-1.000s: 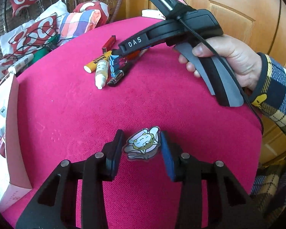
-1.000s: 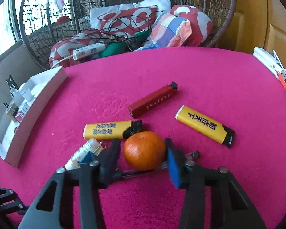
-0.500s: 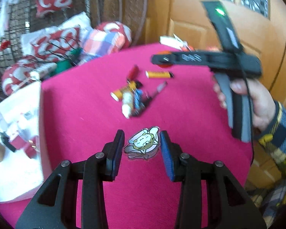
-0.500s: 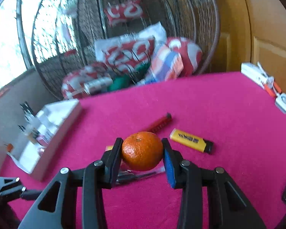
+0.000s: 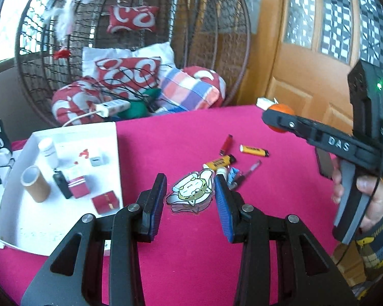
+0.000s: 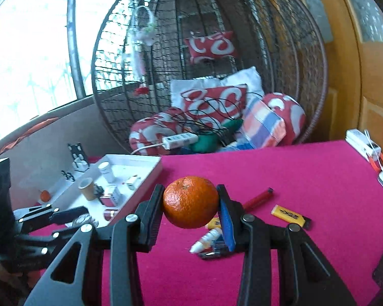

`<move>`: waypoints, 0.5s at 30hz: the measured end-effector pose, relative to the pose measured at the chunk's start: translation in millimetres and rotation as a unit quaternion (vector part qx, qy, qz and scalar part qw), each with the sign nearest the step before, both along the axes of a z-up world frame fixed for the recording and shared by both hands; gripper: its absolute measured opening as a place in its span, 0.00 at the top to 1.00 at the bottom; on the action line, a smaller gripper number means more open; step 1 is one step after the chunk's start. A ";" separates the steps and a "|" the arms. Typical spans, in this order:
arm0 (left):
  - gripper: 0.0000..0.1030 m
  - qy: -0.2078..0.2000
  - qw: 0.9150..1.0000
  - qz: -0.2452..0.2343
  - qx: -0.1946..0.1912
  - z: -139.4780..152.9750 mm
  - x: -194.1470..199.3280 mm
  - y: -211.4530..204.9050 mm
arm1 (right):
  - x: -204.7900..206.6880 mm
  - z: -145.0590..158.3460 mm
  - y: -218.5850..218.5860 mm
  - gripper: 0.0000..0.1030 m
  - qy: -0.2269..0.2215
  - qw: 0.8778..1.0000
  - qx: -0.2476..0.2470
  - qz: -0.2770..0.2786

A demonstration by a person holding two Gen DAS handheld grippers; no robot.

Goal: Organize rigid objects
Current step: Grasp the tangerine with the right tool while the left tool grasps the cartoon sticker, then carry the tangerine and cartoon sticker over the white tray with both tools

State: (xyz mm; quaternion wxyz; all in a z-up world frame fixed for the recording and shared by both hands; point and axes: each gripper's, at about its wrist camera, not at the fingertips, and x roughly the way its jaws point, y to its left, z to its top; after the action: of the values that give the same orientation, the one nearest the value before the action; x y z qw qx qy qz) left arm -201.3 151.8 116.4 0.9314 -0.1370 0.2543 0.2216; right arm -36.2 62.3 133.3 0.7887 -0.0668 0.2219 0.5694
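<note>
The right claw is clenched on a round orange tangerine, held clear above the magenta cloth-covered bench. The left claw grips a flat clear-edged cartoon cat charm between its pads, also lifted off the cloth, though the fisheye makes the height hard to judge.

The coming move, I judge, turns on the shallow white cardboard tray: it lies to the left of and beyond the tangerine in the right wrist view, and just left of the charm in the left wrist view, so the left claw is the nearer one. The tray's long axis runs near to far along the bench's left side.

The tangerine has no real long axis; its stem dimple faces up. The charm's long axis runs from near-left to far-right, head toward the far lighters.
</note>
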 end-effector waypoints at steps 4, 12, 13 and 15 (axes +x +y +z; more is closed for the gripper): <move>0.64 -0.012 1.000 0.013 -0.002 4.2 -12.1 4.8 | -13.2 5.9 2.3 0.61 -0.009 1.000 0.005 0.016; 0.64 -0.024 0.999 0.038 0.001 11.1 -30.8 12.8 | -26.4 15.7 3.0 0.61 -0.021 0.999 0.014 0.031; 0.64 -0.025 0.999 0.041 0.001 11.6 -32.5 13.7 | -27.7 17.3 1.9 0.61 -0.022 0.999 0.017 0.032; 0.64 -0.028 0.999 0.047 0.001 12.4 -36.4 15.6 | -30.5 20.6 0.5 0.61 -0.024 0.999 0.022 0.035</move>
State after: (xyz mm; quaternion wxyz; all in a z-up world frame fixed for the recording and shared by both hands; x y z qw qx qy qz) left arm -237.7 167.4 128.8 0.9267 -0.1538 0.2214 0.2617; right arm -66.7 62.8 153.9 0.7750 -0.0709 0.1876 0.5993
